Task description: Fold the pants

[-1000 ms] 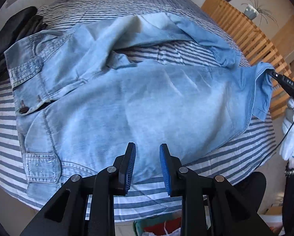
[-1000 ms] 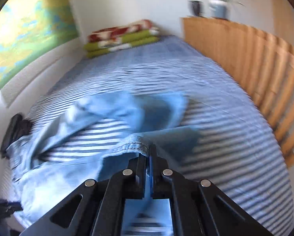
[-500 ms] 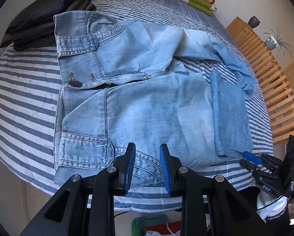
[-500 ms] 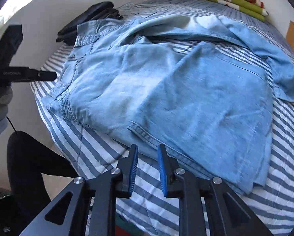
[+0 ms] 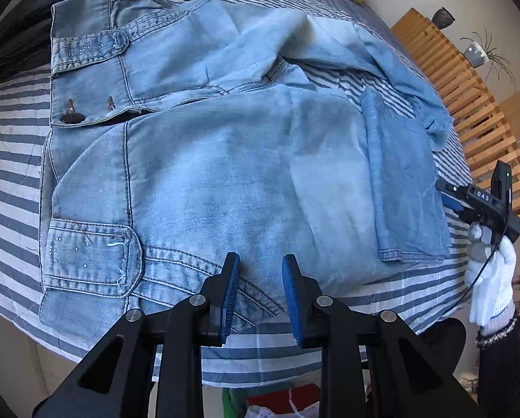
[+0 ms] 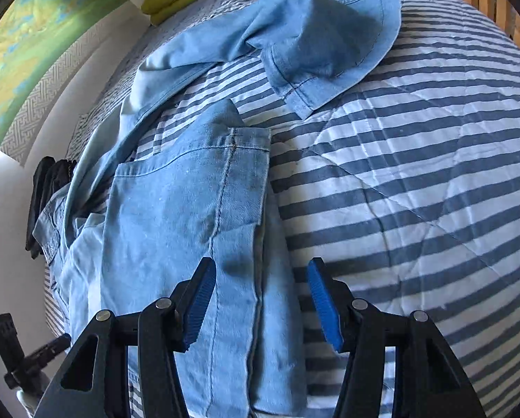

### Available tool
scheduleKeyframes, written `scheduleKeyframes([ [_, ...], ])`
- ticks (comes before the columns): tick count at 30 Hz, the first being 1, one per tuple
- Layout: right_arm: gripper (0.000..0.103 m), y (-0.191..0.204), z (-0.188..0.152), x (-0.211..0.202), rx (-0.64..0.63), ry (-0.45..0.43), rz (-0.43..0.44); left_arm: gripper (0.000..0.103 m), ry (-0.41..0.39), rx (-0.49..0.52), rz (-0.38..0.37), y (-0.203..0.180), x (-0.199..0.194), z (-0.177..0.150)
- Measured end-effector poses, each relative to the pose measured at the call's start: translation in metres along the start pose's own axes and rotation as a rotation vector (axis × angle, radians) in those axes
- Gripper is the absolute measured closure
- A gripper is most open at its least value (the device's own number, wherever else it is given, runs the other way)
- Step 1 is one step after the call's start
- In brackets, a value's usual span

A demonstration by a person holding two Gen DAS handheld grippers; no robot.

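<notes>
Right claw (image 6: 260, 299) hung low in its frame, jaws opening, the pants' (image 5: 225, 160) folded leg lying loose between them. Left claw (image 5: 260, 296) gaped empty over the waistband. Pants covered the striped bed (image 6: 416, 174).

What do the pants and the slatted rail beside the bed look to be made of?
Pants: light-blue denim by the look, faded and matte, with heavy topstitched seams and a dark button. Slatted rail: probably light unpainted wood, going by its warm tan colour; no grain is visible.
</notes>
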State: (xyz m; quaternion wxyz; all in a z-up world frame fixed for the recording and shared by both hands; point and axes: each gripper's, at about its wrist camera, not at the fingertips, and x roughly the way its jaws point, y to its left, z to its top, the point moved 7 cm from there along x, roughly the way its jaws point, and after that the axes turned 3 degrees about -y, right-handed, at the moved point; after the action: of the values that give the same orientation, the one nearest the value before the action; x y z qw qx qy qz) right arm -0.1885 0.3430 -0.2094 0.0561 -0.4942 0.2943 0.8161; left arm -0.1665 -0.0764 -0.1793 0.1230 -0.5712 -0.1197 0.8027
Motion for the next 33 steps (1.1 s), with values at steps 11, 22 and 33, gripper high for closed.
scheduleKeyframes([
  [11,0.059,0.033,0.028,-0.014,-0.096,-0.041,0.062,0.076,0.005,-0.003,0.011,0.003,0.005,-0.001],
  [22,0.060,0.004,0.049,-0.030,0.070,-0.023,0.131,0.076,0.004,0.020,0.008,0.004,-0.004,-0.003],
  [33,0.071,0.006,0.006,-0.002,-0.012,0.123,0.039,0.076,0.013,0.050,0.027,0.002,0.005,-0.005],
])
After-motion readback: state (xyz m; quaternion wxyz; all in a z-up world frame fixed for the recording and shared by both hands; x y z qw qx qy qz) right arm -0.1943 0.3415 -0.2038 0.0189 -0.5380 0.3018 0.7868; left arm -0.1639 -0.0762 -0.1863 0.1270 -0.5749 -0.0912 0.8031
